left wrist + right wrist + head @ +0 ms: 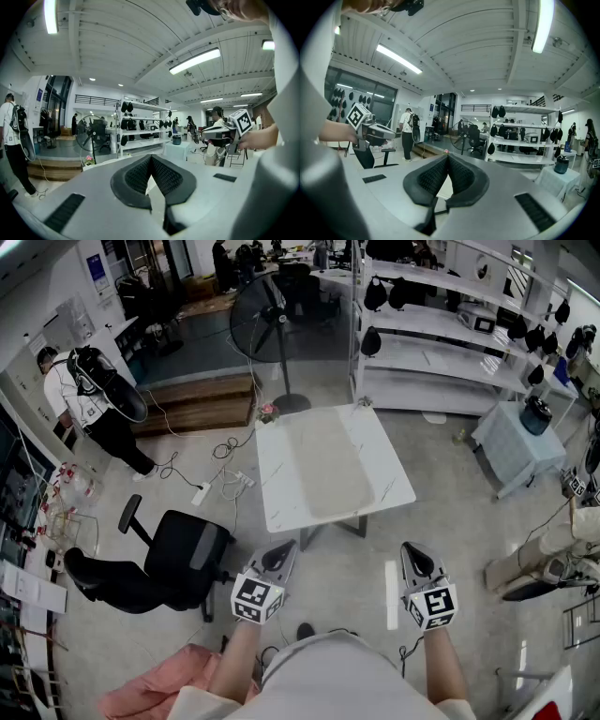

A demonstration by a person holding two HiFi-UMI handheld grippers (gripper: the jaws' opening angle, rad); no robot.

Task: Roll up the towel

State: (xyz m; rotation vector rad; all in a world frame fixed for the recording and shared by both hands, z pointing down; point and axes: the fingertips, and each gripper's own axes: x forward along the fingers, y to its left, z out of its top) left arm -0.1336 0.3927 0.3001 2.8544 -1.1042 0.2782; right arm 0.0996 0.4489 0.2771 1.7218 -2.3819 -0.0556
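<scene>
A pale beige towel (pixel 328 470) lies spread flat along the white table (pixel 277 495) in the head view. Both grippers hang in the air short of the table's near edge, apart from the towel. My left gripper (pixel 284 552) points at the near left corner and my right gripper (pixel 410 551) at the near right. In the left gripper view the left gripper's dark pads (pixel 151 161) meet with nothing between them. The right gripper's pads (pixel 447 159) are likewise pressed together and empty. The towel is almost hidden behind the jaws in both gripper views.
A black office chair (pixel 173 563) stands left of the table, with cables (pixel 220 474) on the floor beside it. A standing fan (pixel 272 315) and white shelves (pixel 441 343) are beyond the table. A person with a backpack (pixel 89 404) stands far left. Pink cloth (pixel 159 690) lies near my feet.
</scene>
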